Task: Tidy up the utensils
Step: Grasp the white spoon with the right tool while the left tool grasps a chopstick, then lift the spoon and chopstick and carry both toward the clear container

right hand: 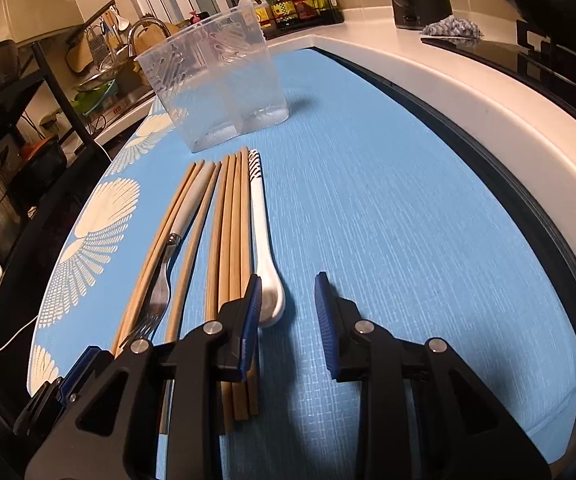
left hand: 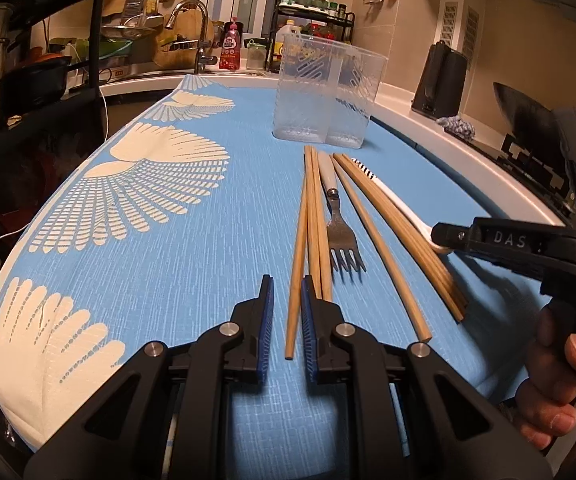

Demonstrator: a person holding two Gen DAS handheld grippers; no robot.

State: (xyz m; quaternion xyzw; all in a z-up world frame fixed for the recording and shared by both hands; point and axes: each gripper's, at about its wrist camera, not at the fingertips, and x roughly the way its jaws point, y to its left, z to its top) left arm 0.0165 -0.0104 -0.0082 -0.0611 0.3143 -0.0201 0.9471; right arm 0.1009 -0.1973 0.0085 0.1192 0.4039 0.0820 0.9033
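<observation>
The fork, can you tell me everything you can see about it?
The fork lies flat on the blue cloth, among the wooden chopsticks. It has a pale grey handle and a dull silver metal head with four prongs. The handle points toward the clear plastic holder, the prongs toward the cameras. A chopstick lies close along each side. No claw touches it.

In the left wrist view the bowl of the white spoon [left hand: 392,200] is covered by the right gripper [left hand: 448,236]. In the right wrist view the near ends of the chopsticks [right hand: 231,240] are hidden under the finger [right hand: 252,320] beside the spoon, and the fork [right hand: 159,280] tines are partly masked. How far into the clear divided holder [right hand: 215,80] its partition reaches cannot be made out.
</observation>
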